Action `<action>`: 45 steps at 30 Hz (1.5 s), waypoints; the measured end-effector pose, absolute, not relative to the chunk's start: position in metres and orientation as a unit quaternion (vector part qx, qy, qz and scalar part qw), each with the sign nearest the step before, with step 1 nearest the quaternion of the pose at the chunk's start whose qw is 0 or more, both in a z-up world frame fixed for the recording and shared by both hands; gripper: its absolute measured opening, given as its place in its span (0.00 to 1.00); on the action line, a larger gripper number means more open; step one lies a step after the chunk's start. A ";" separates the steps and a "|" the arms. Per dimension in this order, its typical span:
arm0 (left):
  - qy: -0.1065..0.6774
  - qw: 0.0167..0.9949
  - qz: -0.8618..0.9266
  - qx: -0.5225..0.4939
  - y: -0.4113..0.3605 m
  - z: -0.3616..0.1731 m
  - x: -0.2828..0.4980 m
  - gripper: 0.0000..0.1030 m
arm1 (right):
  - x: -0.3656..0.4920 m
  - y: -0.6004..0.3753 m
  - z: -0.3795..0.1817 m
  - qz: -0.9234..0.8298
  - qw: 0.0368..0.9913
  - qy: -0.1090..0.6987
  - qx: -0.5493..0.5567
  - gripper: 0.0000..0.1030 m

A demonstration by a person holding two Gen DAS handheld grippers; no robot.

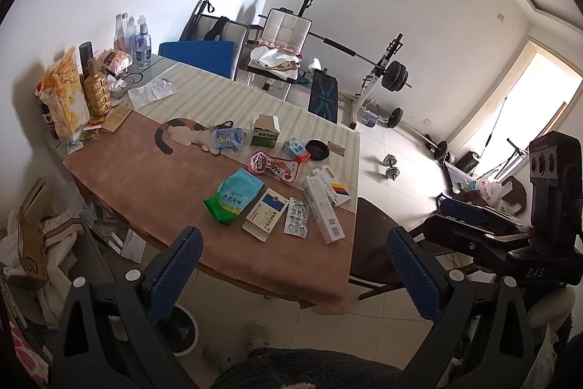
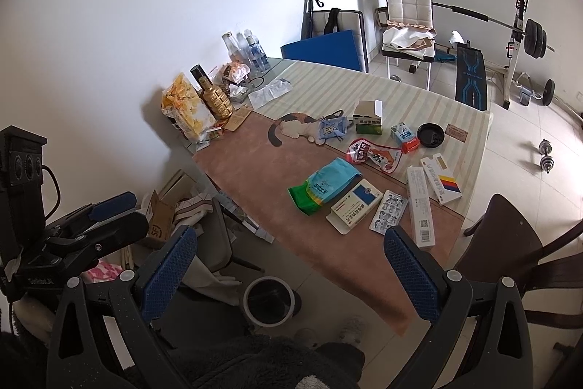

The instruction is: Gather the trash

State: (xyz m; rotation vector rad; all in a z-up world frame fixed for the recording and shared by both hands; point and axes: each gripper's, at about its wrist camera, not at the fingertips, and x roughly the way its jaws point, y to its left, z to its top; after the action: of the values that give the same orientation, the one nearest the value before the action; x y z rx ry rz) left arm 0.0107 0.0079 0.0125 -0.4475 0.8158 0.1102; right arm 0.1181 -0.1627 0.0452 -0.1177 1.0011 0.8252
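Trash lies on the brown table mat (image 1: 145, 170) (image 2: 255, 177): a blue-green rice bag (image 1: 233, 195) (image 2: 326, 190), a white-blue medicine box (image 1: 266, 214) (image 2: 355, 206), a blister pack (image 1: 297, 216) (image 2: 388, 212), a long white box (image 1: 322, 210) (image 2: 419, 206), a red snack wrapper (image 1: 273, 166) (image 2: 371, 155), a green-white carton (image 1: 266, 130) (image 2: 368, 123), and a black lid (image 1: 317, 148) (image 2: 430, 133). A round bin (image 2: 269, 296) (image 1: 182, 327) stands on the floor below the table edge. My left gripper (image 1: 295, 276) and right gripper (image 2: 291, 276) are both open and empty, held above the floor short of the table.
Bottles (image 1: 135, 39), a gold bottle (image 1: 96, 90) and a snack bag (image 1: 65, 93) crowd the table's wall side. A dark chair (image 1: 379, 243) (image 2: 510, 243) stands at the table's right. Cardboard and clutter (image 1: 32, 243) lie on the floor left. A weight bench (image 1: 320, 93) and dumbbell (image 1: 391, 166) stand beyond.
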 end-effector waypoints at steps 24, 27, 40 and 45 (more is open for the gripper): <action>0.436 0.877 0.193 -0.058 0.016 -0.049 0.066 1.00 | 0.161 -0.179 -0.004 0.268 0.825 0.497 -0.020 1.00; 0.485 0.850 0.203 -0.039 0.030 -0.096 0.104 1.00 | 0.199 -0.186 -0.049 0.221 0.814 0.537 -0.017 1.00; 0.676 0.728 0.113 -0.014 0.075 -0.279 0.269 1.00 | 0.382 -0.193 -0.297 0.093 0.726 0.679 -0.064 0.95; 0.712 0.700 0.051 -0.008 0.068 -0.324 0.314 1.00 | 0.413 -0.183 -0.340 0.091 0.699 0.705 -0.077 0.95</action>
State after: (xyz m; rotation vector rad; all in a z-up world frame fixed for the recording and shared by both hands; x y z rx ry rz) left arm 0.3142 0.0680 -0.3241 -0.0183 1.5864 0.1143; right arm 0.4132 -0.1827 -0.3403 -0.1714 1.5704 0.2025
